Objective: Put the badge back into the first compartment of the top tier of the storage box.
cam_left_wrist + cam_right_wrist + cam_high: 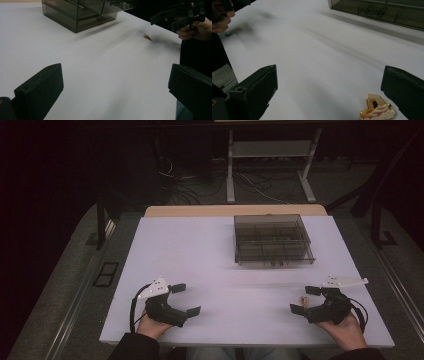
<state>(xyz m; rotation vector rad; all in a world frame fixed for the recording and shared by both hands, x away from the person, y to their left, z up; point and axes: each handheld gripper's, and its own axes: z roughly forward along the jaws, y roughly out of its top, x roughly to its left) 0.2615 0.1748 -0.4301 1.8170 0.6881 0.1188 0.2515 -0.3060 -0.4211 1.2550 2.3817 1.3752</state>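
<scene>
Your right gripper (306,299) and left gripper (185,299) both gape wide and empty over the white table (215,270) — the right gripper view resolves the gold pin (377,109) beside its right-hand jaw, a mere speck from above.

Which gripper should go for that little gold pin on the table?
Right. The gold pin lies just by the right gripper, whose jaws stand open. The left gripper, also open, sits across the table.
</scene>
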